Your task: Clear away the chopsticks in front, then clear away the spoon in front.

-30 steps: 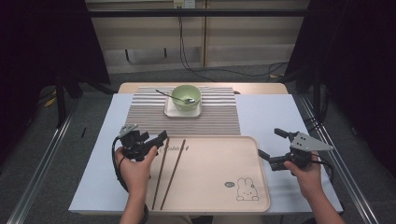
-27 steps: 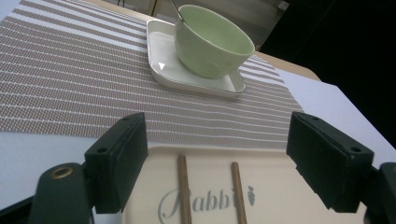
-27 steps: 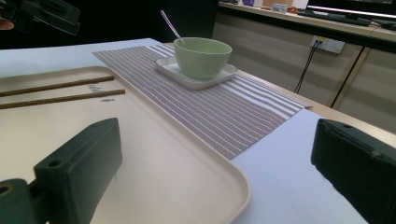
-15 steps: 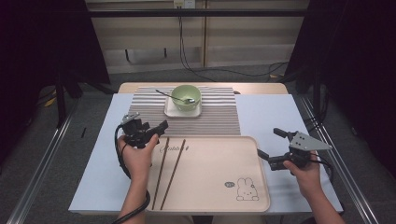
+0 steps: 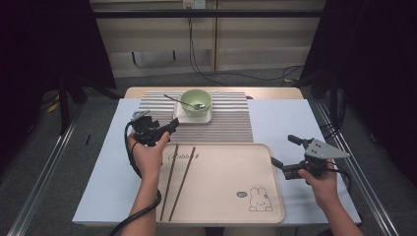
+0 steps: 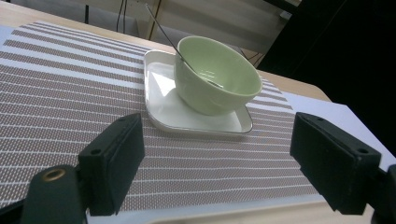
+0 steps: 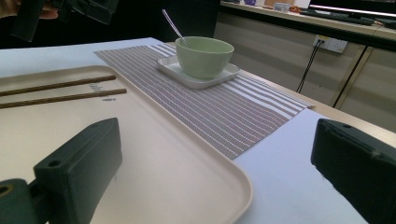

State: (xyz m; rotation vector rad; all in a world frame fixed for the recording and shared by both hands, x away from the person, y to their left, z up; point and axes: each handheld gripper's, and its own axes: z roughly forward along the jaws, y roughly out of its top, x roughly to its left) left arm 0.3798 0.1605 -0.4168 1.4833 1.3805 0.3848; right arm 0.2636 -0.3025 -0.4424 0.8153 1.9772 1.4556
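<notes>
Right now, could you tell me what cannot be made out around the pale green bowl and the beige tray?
- Metal spoon: its head lies inside the pale green ceramic bowl, hidden by the wall in the left gripper view.
- Small print beside the two dark wooden chopsticks: too small to read in the high view.
- Beige plastic tray: near side cut off by the right gripper view's bottom edge.

Jaws wide apart frame a green bowl (image 6: 217,74) with a spoon (image 6: 164,29), on a white plate (image 6: 187,112) atop a striped mat (image 6: 70,98).
</notes>
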